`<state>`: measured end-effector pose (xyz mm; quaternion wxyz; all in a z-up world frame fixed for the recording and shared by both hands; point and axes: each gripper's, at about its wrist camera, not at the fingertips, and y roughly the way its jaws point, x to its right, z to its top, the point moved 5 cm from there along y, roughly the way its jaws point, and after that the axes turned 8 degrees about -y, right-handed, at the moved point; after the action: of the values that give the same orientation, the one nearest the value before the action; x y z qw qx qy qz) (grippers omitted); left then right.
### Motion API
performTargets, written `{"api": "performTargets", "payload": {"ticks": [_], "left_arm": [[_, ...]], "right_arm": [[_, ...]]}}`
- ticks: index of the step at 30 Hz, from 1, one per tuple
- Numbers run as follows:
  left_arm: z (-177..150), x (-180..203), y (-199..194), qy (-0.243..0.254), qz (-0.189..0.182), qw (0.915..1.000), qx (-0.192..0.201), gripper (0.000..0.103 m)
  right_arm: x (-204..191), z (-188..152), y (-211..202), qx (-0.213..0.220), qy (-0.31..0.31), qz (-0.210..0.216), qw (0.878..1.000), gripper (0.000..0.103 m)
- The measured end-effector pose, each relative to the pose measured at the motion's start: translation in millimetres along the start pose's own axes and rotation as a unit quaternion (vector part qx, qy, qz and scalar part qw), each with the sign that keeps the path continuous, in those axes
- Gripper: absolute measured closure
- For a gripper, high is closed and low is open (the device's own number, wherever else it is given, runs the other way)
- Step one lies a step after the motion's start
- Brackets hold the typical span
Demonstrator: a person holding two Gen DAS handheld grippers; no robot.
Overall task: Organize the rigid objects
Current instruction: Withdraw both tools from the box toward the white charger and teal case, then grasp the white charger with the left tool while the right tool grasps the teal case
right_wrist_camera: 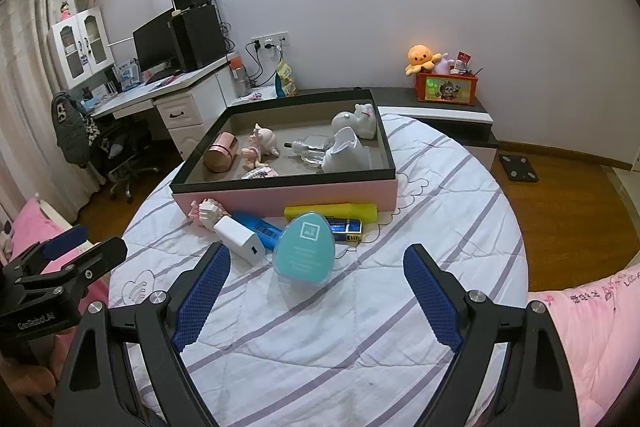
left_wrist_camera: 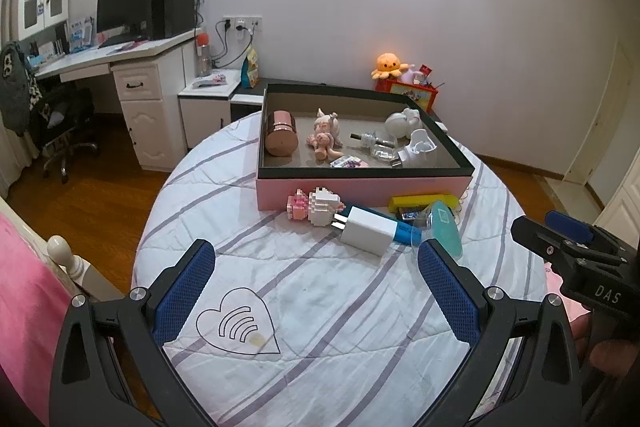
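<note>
Both hand-held grippers, left (left_wrist_camera: 316, 255) and right (right_wrist_camera: 316, 259), are wide and empty; the teal case (right_wrist_camera: 305, 253) at frame centre may slide on the soft bedcover (right_wrist_camera: 360, 327).

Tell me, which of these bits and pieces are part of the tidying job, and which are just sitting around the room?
Part of the job: pink box, white charger, teal egg-shaped case, yellow bar, block figure, blue tube, and the open left gripper and right gripper.

Just lying about: orange octopus plush, red toy crate, computer monitor, office chair.
</note>
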<state>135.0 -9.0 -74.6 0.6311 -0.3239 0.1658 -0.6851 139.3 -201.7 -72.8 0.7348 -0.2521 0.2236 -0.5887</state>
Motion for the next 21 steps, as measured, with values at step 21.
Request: {"api": "performTargets", "payload": {"ticks": [21], "left_arm": [[-17.8, -4.9, 51.7, -0.008, 0.013, 0.9982, -0.058, 0.000]], "right_arm": [[-3.4, -20.3, 66.8, -0.074, 0.002, 0.036, 0.997, 0.013]]}}
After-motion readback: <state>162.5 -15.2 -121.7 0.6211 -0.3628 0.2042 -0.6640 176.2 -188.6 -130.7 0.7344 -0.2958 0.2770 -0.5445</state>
